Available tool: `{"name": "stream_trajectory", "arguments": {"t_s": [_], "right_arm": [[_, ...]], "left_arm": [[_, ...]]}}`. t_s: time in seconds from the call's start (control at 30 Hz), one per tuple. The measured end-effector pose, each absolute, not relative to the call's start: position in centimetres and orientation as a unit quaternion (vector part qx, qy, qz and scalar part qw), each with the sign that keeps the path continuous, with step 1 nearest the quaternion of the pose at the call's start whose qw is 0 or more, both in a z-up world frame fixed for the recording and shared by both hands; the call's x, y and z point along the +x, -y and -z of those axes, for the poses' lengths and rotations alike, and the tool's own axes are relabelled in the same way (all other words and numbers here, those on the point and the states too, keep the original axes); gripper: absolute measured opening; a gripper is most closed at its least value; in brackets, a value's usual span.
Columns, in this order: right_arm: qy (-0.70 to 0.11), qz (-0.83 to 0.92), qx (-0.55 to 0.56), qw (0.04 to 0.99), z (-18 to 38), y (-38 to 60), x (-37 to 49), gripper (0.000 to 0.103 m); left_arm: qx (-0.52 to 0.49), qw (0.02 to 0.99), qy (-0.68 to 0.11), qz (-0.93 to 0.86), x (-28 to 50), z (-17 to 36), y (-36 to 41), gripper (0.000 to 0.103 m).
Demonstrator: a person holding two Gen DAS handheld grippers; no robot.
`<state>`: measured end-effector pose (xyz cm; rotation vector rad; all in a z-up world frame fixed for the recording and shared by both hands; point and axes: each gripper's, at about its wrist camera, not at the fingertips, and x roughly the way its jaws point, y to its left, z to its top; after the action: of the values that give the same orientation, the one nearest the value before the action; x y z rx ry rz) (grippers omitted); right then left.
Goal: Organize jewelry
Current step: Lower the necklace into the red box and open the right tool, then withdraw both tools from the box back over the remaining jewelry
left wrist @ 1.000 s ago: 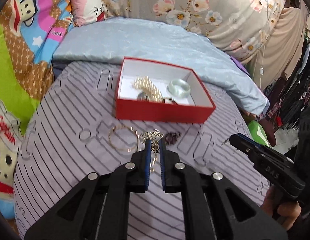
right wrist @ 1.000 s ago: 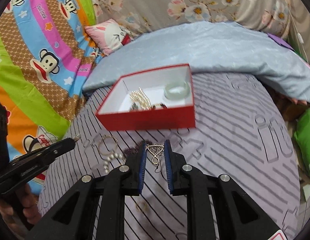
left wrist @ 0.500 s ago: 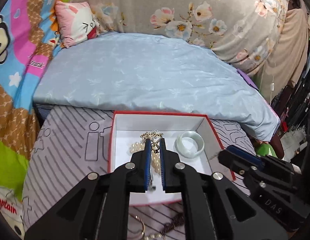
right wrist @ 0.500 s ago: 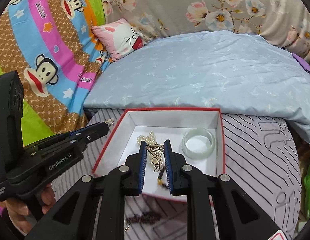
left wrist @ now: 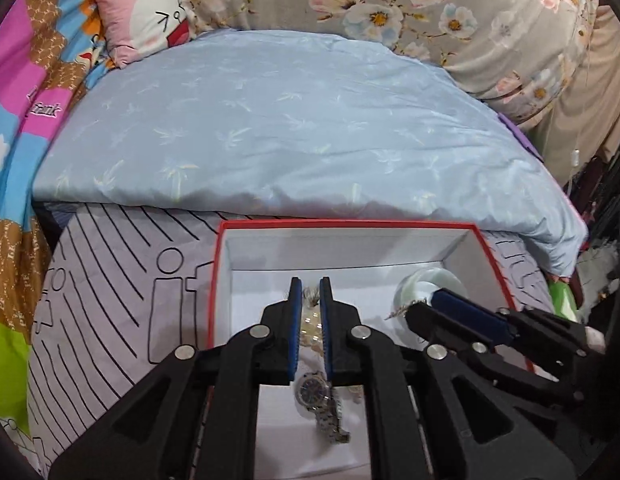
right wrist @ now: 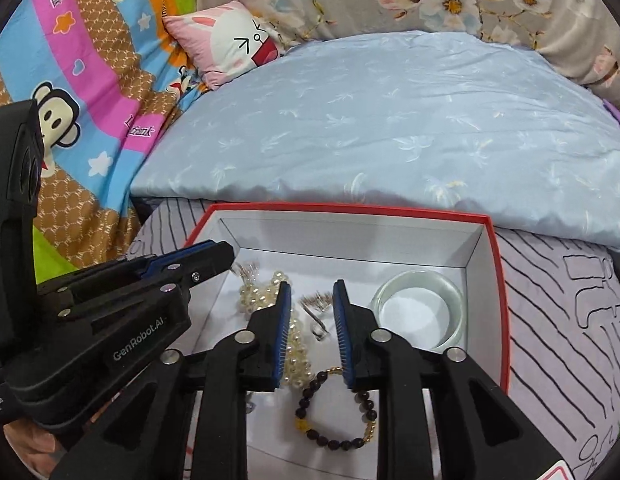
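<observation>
Both grippers are hanging over 1 red box point(right wrist: 498, 264) w/ white inside, sitting on the striped bedspread point(left wrist: 110, 280).

Left gripper point(left wrist: 310, 292): fingers narrow but opening; a small silver ornament point(left wrist: 310, 293) is sitting in the gap, can't tell if the pads are pressing it.

Right gripper point(right wrist: 312, 292): fingers moderately apart and opening; 1 silver pendant point(right wrist: 316, 306) is between them, touching neither pad.

In the box: 1 pearl strand point(right wrist: 266, 292) left of the right fingers, 1 pale green bangle point(right wrist: 420, 308) to their right, 1 dark bead bracelet point(right wrist: 334, 420) below them, 1 wristwatch point(left wrist: 316, 390) under the left fingers.

1 blue quilt point(right wrist: 390, 120) is lying beyond the box.
</observation>
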<state>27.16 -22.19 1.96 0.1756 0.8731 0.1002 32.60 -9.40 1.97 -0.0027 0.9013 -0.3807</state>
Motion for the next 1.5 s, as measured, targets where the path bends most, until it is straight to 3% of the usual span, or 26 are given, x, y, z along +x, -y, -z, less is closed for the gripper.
{"name": "stream_trajectory", "arguments": {"t_s": [0.07,0.13,0.43,0.53,0.67,1.0,1.5], "right_arm": [[-0.413,-0.036,0.083,0.906,-2.3,22.5,26.5,0.036],[-0.406,-0.029,0.087,0.909,-2.8,22.9,25.6,0.038],[-0.363,0.004,0.053,0.930,-6.1,22.1,18.0,0.046],[-0.360,0.010,0.052,0.932,-6.4,21.6,15.3,0.047],[-0.365,0.010,0.057,0.929,-6.2,21.4,12.4,0.047],[-0.390,0.012,0.083,0.917,-4.3,20.9,7.0,0.047],[-0.431,0.024,0.107,0.896,-0.8,21.4,5.6,0.046]], "left_arm": [[0.005,0.889,-0.431,0.156,32.5,-1.8,9.1,0.039],[0.002,0.894,-0.426,0.140,32.2,-2.0,8.4,0.045],[0.038,0.913,-0.392,0.105,26.7,-4.6,7.2,0.046],[0.041,0.918,-0.382,0.100,24.4,-5.2,6.8,0.052],[0.046,0.918,-0.381,0.101,21.5,-5.6,6.0,0.053],[0.036,0.907,-0.408,0.101,16.4,-3.9,4.1,0.055],[0.003,0.883,-0.461,0.085,13.1,0.1,0.7,0.057]]}}
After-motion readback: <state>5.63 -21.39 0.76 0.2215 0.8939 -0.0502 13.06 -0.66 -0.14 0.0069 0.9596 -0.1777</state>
